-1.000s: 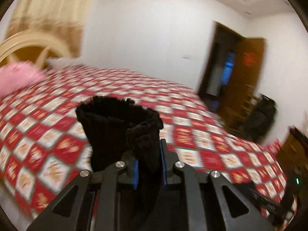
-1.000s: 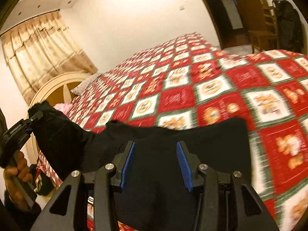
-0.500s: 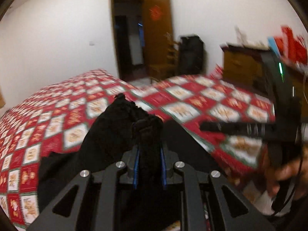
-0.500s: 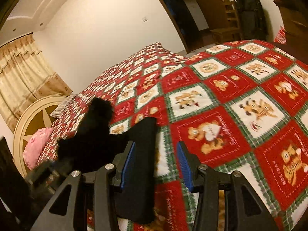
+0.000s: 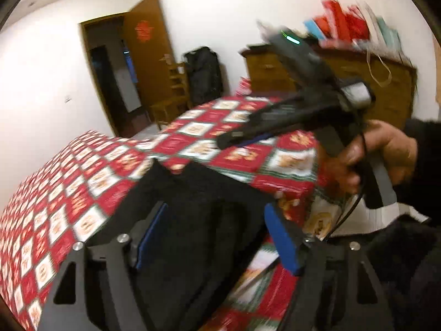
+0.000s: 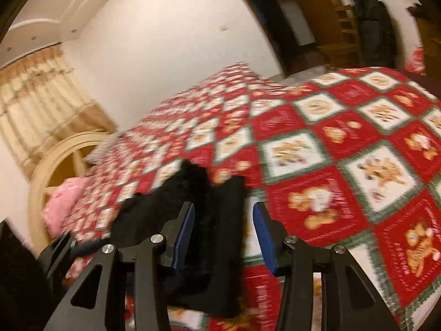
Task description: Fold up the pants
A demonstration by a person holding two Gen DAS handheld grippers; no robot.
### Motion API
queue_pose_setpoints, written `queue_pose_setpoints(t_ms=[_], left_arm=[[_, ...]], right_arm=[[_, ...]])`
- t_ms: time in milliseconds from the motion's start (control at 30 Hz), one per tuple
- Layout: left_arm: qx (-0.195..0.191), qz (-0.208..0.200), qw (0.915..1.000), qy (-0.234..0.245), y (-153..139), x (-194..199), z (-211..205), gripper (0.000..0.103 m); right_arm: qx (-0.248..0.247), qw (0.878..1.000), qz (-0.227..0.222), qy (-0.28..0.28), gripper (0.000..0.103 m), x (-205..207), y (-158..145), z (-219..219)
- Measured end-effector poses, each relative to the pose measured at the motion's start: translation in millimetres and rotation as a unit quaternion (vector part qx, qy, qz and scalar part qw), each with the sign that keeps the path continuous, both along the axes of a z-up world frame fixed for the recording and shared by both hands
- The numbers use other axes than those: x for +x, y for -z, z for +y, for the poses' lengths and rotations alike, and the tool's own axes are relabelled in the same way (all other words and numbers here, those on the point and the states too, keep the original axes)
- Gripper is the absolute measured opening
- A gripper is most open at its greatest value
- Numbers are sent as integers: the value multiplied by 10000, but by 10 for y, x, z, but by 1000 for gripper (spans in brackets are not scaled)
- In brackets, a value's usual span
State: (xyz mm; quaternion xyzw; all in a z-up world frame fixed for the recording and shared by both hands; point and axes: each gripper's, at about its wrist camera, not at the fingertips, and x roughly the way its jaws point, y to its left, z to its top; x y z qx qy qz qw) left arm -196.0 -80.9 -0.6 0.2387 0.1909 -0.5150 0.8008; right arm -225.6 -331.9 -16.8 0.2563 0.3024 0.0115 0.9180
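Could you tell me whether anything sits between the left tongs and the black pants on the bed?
Nothing visible does. The left tongs are open directly over the black fleecy pants, which lie on the red checked quilt. The right tongs hover off to the side, also open.

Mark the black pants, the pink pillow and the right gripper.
black pants (image 5: pixel 209 220): left wrist view, middle of the cloth.
pink pillow (image 6: pixel 64 201): right wrist view, its face.
right gripper (image 6: pixel 223 234): right wrist view, between fingertips.

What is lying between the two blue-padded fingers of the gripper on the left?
In the left wrist view, the open left gripper has only the black pants between its fingers, lying on the red patterned bedspread.
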Motion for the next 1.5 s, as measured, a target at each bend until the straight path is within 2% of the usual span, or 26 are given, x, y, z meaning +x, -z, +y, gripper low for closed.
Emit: queue_pose_setpoints(t_ms=[67,133,167,233,300,333,367,433,533,667,700,833,933,1000,1067,1167,1233,1300,1400,1500], left_arm=[[-125,99,9986,-503,-64,200,205,78],[-215,201,9909,-1310,-71,495,404,81],[-242,322,9840,-1735,-55,655,493,81],[-362,672,9640,-2545,-11,956,694,81],[-506,1038,9397,-3218,48,1198,931,81],[-517,1112,9333,-3375,74,1243,1008,81],[-517,1195,9233,-3613,97,1297,1110,81],[-515,1244,9142,-3822,169,1320,1238,81],[-530,1255,9089,-3941,173,1353,1314,81],[-460,1168,9102,-3948,178,1420,1271,81],[-398,1178,9112,-3927,201,1416,1202,81],[-188,1261,9138,-3856,346,1607,1009,81],[79,1226,9078,-4011,409,1673,884,81],[164,1124,9050,-4101,404,1694,874,81],[114,1066,9069,-4076,370,1690,882,81],[147,934,9067,-4111,320,1754,826,81],[208,881,9016,-4230,323,1843,778,81],[203,947,8933,-4389,373,1957,770,81],[121,1249,8759,-4658,481,2119,830,81],[176,1325,8687,-4769,601,2232,817,81]], right_arm=[[62,9994,42,-342,52,36,-2,129],[17,9976,230,-656,52,123,75,316],[-96,9970,346,-680,52,183,135,396],[-119,9962,470,-723,52,302,254,495],[-76,9941,605,-894,52,426,373,589],[-240,9916,713,-1052,48,486,427,677],[-609,9883,798,-1152,36,518,455,778],[-1376,9769,940,-1340,32,523,483,940],[-1344,9729,1031,-1574,30,418,407,896],[-1686,9646,1321,-1540,29,230,398,821],[-1656,9642,1436,-1495,29,207,467,788],[-1450,9696,1369,-1417,31,184,477,737],[-1416,9680,1397,-1527,38,194,397,718],[-1508,9707,1184,-1447,43,180,234,717],[-1800,9739,686,-1202,43,153,5,729],[-2216,9711,54,-890,43,329,-237,776],[-2265,9680,-65,-1082,43,562,-264,840],[-2400,9614,59,-1340,42,824,-186,928],[-2981,9457,527,-1187,42,1099,59,985],[-3429,9278,978,-1093,41,1212,337,933]])
